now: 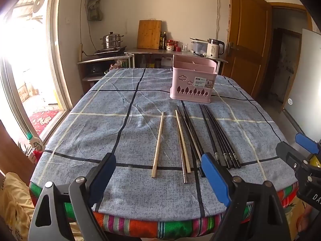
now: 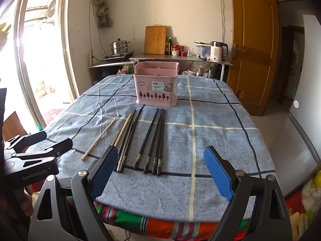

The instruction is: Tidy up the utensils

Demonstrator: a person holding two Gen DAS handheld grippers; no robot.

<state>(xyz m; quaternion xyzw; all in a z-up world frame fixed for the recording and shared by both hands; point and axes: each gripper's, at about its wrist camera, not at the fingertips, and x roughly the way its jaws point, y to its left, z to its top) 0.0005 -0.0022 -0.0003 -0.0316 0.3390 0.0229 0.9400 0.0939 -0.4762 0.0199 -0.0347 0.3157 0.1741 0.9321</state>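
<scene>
Several chopsticks lie side by side on the blue checked tablecloth: a lone wooden one, a mixed bundle of wood, metal and black ones, and a set of black ones. Behind them stands a pink divided utensil basket, empty as far as I can see. It also shows in the right wrist view, with the black set and the wooden chopstick. My left gripper is open and empty above the near table edge. My right gripper is open and empty beside it.
The right gripper's body shows at the right edge of the left wrist view. The left gripper's body shows at the left of the right wrist view. A striped cloth hangs under the tablecloth. A kitchen counter stands behind.
</scene>
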